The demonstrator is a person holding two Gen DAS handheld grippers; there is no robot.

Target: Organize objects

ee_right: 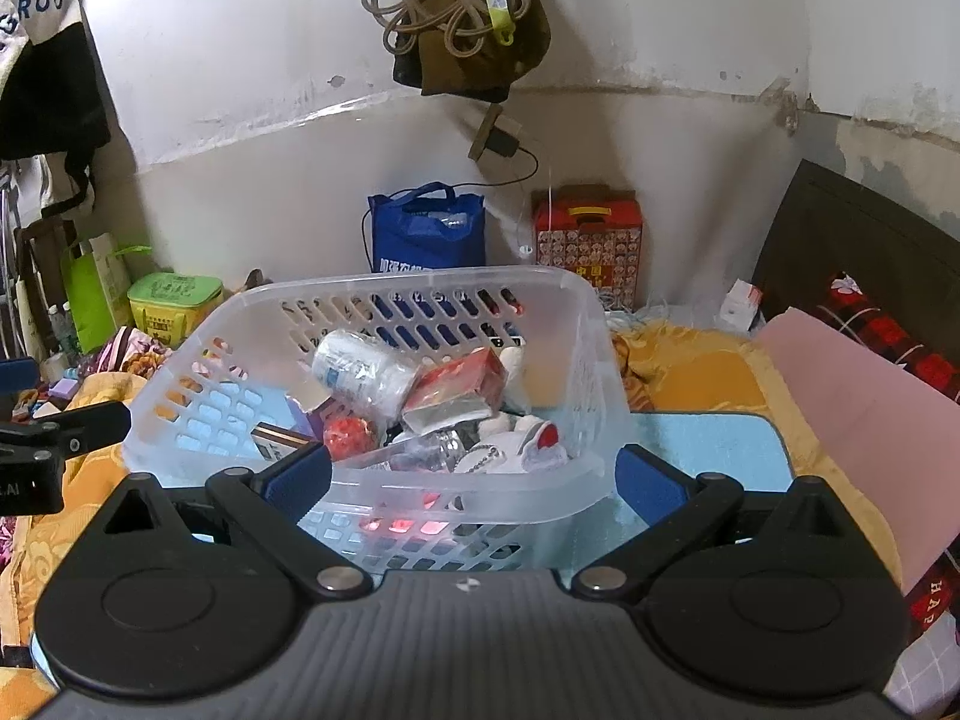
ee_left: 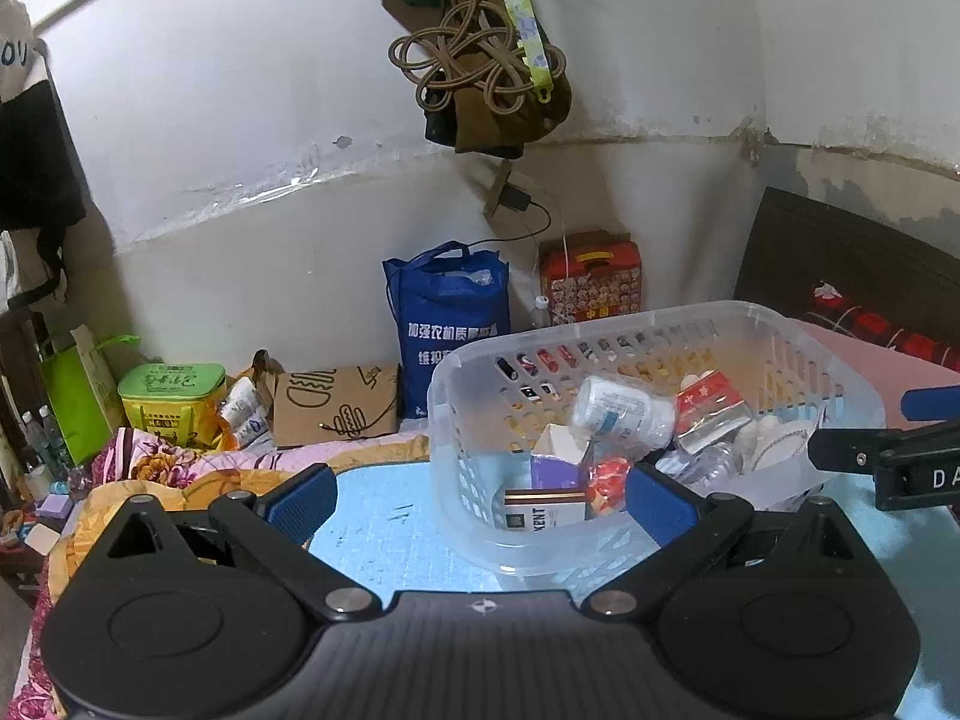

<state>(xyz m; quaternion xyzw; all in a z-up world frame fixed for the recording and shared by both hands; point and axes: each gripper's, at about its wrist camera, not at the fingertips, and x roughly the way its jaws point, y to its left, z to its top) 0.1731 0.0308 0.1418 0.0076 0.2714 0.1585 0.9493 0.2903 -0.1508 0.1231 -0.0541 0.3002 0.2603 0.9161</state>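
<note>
A clear plastic basket (ee_left: 456,372) (ee_right: 576,324) stands on a light blue mat (ee_left: 384,540) (ee_right: 708,438). It holds a white bottle (ee_left: 624,411) (ee_right: 360,369), a red box (ee_left: 711,396) (ee_right: 462,381), a KENT pack (ee_left: 540,510) (ee_right: 276,441), a red ball (ee_left: 606,477) (ee_right: 351,435) and a white toy (ee_right: 528,450). My left gripper (ee_left: 480,498) is open and empty at the basket's near left corner. My right gripper (ee_right: 474,480) is open and empty, its fingers straddling the basket's near wall. Each gripper shows at the edge of the other's view.
Against the wall stand a blue bag (ee_left: 450,324) (ee_right: 426,228), a red patterned box (ee_left: 591,276) (ee_right: 588,240), a brown paper bag (ee_left: 336,405) and a green tin (ee_left: 171,399) (ee_right: 174,303). A pink board (ee_right: 852,396) lies to the right. Rope and straps (ee_left: 480,60) hang above.
</note>
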